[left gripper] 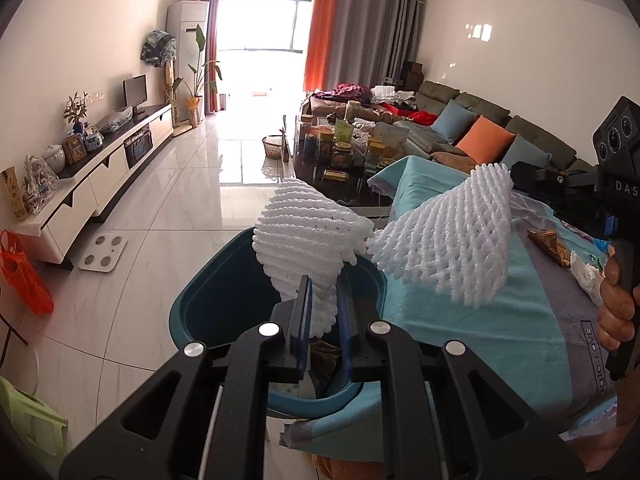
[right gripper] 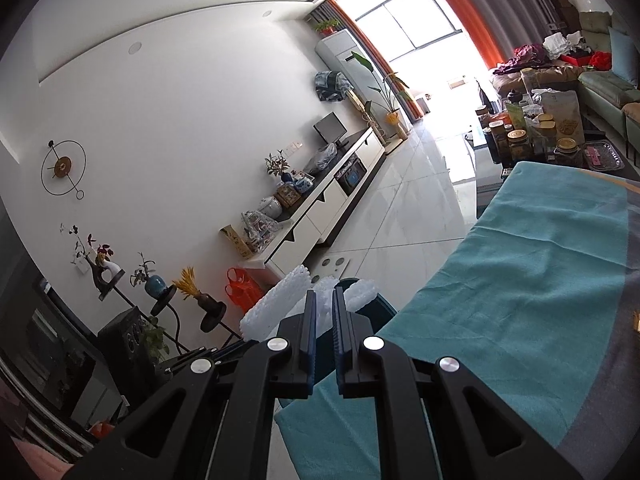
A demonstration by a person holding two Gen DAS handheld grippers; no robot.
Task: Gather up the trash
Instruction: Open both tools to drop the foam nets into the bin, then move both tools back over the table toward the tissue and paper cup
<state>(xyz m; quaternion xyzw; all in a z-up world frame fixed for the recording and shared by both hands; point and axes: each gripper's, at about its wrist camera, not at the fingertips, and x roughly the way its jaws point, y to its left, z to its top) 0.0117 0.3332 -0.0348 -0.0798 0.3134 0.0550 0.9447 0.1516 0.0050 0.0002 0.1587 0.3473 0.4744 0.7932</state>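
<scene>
My left gripper (left gripper: 323,280) is shut on the lower end of a white foam fruit net (left gripper: 308,232), which hangs over the open teal bin (left gripper: 192,300). A second white foam net (left gripper: 448,240) floats just to its right, above the table's teal cloth (left gripper: 480,320). In the right wrist view my right gripper (right gripper: 324,292) is shut on that net (right gripper: 280,304), which bulges out on both sides of the fingers. The bin's rim (right gripper: 386,306) shows just beyond. A brown wrapper (left gripper: 548,240) and a crumpled white tissue (left gripper: 588,276) lie on the cloth.
A hand (left gripper: 616,312) grips the right tool's handle at the far right. A white TV cabinet (left gripper: 100,176) runs along the left wall, with a bathroom scale (left gripper: 103,254) and an orange bag (left gripper: 24,280) on the tiled floor. A cluttered coffee table (left gripper: 340,148) and a sofa (left gripper: 480,128) stand beyond.
</scene>
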